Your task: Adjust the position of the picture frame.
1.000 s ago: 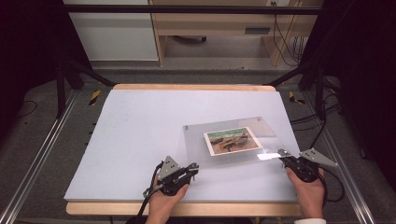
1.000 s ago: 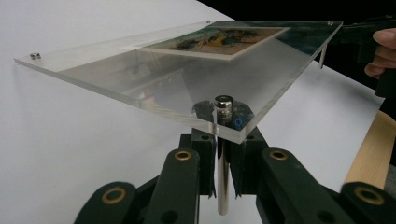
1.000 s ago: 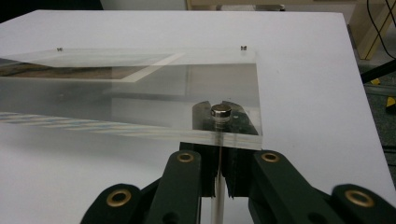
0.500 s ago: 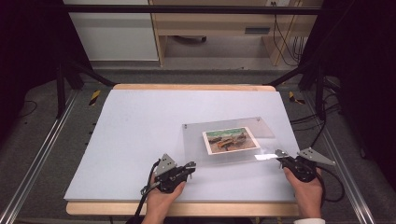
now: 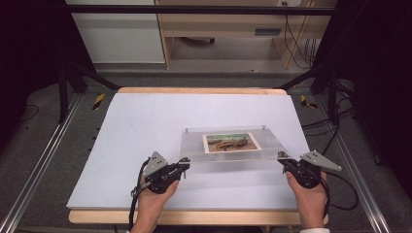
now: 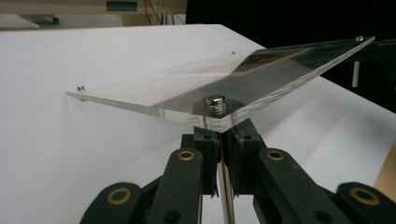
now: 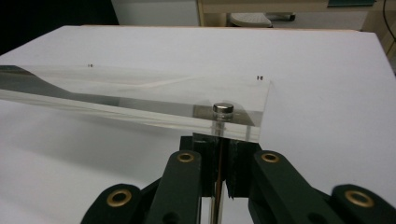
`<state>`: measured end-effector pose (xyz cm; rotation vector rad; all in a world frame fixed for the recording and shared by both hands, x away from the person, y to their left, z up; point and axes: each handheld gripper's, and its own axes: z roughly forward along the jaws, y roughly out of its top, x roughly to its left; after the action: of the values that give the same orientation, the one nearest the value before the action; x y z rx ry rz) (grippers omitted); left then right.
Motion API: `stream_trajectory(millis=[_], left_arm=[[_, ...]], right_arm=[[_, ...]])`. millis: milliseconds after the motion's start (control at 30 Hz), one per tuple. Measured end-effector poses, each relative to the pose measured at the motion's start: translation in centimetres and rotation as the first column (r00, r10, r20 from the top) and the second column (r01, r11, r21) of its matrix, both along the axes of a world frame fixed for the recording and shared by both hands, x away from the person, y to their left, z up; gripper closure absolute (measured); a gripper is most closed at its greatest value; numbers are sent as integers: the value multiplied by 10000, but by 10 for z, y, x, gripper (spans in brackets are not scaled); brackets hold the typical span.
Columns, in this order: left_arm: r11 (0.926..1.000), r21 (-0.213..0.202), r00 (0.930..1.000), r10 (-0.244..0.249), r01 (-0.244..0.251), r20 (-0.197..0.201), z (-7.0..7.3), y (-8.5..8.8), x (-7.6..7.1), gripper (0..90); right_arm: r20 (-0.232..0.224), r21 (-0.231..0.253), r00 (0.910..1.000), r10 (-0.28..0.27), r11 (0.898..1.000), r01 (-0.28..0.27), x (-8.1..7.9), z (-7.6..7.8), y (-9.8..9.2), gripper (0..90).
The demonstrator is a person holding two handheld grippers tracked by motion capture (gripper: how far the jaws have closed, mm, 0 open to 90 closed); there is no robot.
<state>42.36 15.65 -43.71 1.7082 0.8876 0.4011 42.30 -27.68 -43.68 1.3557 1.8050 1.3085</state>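
While the acrylic frame [image 5: 232, 143] is held above the bench [image 5: 145, 126] | left claw [image 5: 185, 163] and right claw [image 5: 283, 158] are pinched on its near corners | step: lift | next: level, matched carrying is required.

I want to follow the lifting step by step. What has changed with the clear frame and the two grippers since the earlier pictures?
The left gripper and right gripper, each shut on a near corner of the clear acrylic photo frame, have moved toward the person, and the frame's near edge now looks raised off the white table. Both grips were already closed earlier. The photo stayed inside the frame, and the far edge stayed low.
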Motion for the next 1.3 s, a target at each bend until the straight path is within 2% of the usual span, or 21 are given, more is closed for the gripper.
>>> stream_trajectory(millis=[167,333,433,500,700,833,1000,1300], left_arm=[[9997,-184,9998,179,-178,56,8,18,2,823],[9995,52,9984,296,-299,487,20,30,6,820],[9996,59,9980,284,-288,561,23,38,10,819],[9996,163,9976,227,-238,654,26,44,14,816],[9998,-74,9968,170,-164,786,33,60,33,815],[9997,2,9950,232,-234,976,37,69,46,815],[9995,90,9929,285,-297,1156,39,76,58,815],[9989,125,9932,437,-453,1080,31,85,67,814]], right_arm=[[7,-222,9999,104,9997,-104,4,8,20,842],[9,-205,9999,-132,9997,132,10,13,36,840],[61,-200,9998,-183,9996,184,15,17,45,840],[95,-271,9998,-164,9995,166,20,20,50,839],[268,-331,9994,-207,9992,216,35,31,67,840],[361,-252,9988,-317,9991,326,43,36,77,840],[396,-146,9978,-524,9985,530,51,36,88,840],[277,-207,9977,-624,9978,630,55,32,100,838]])
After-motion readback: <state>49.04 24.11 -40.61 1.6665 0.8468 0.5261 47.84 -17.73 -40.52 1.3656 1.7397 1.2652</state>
